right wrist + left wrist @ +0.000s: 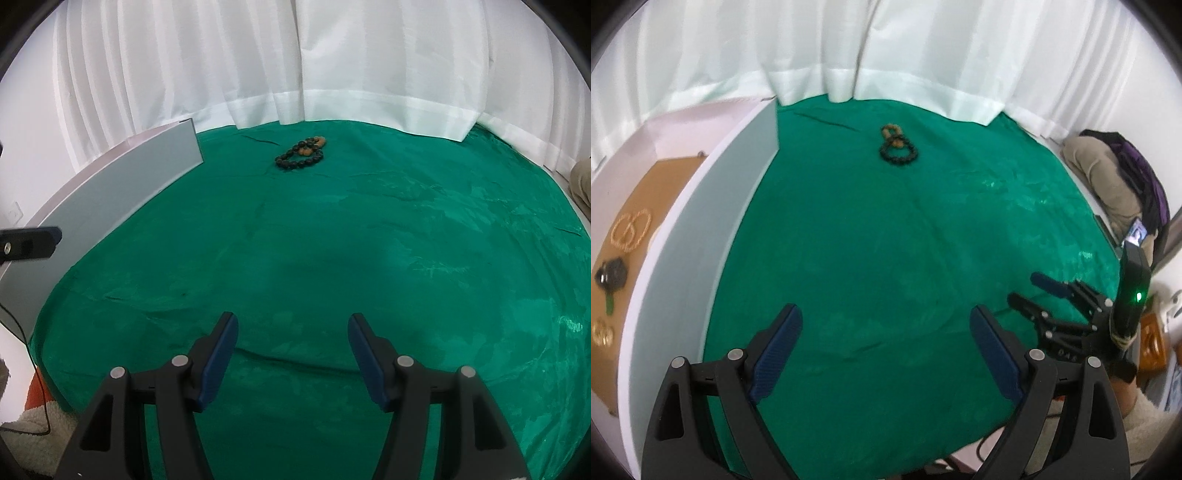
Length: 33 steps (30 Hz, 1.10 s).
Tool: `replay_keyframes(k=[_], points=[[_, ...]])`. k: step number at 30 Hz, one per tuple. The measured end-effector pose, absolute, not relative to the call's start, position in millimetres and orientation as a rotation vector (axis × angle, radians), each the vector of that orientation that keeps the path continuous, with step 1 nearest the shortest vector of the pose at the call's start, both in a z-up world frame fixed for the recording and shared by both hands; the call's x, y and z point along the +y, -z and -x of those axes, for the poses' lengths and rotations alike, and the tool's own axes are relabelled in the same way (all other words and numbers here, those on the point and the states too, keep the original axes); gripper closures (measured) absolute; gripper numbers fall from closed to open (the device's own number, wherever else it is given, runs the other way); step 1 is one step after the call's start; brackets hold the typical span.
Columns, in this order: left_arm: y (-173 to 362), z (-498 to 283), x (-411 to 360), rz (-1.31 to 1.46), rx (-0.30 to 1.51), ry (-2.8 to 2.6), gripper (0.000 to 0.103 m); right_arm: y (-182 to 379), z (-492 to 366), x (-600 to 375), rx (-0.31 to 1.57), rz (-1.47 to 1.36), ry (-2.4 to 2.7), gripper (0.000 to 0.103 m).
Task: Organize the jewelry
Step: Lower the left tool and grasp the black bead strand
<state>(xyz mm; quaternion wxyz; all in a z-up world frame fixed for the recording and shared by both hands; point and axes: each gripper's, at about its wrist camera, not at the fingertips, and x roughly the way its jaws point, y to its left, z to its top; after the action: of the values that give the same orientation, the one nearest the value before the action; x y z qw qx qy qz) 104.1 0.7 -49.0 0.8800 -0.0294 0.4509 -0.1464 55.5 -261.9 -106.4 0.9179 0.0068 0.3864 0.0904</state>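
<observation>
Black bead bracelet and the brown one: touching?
Touching. The left wrist view shows the brown bracelet overlapping the black bead bracelet on the green cloth.

faint "DAS" on right tool [1032,295]

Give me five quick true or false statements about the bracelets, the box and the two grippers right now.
1. The black bracelet lies on the green cloth. True.
2. The left gripper holds a bracelet. False: nothing is between its fingers.
3. The black bracelet overlaps a brown bracelet. True.
4. The white box is empty. False: light beads and other pieces lie inside.
5. The right gripper is shut. False: its fingers stand apart.
</observation>
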Motion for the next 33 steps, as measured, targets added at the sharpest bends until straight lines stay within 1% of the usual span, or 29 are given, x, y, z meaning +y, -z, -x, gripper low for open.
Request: replay_keyframes(k=[9, 22, 29, 33], points=[[46.8, -157.7, -28.2, 0.053, 0.956, 0.332, 0.010, 109.8, -58.1, -282.0, 0.787, -0.029, -0.149, 0.040], [66.1, -253.0, -41.8, 0.102, 0.983, 0.293, 0.010, 125.7, -64.8, -304.9, 0.814, -0.074, -0.142, 0.039], [80.3, -315.2, -62.8, 0.026, 0.971, 0.295, 0.010, 126.7, -63.8, -304.4, 0.813, -0.084, -0.160, 0.033], [87.3, -340.4, -70.7, -0.004, 0.953, 0.315, 0.010, 127.3, -62.4, -306.2, 0.807, -0.099, -0.170, 0.032]])
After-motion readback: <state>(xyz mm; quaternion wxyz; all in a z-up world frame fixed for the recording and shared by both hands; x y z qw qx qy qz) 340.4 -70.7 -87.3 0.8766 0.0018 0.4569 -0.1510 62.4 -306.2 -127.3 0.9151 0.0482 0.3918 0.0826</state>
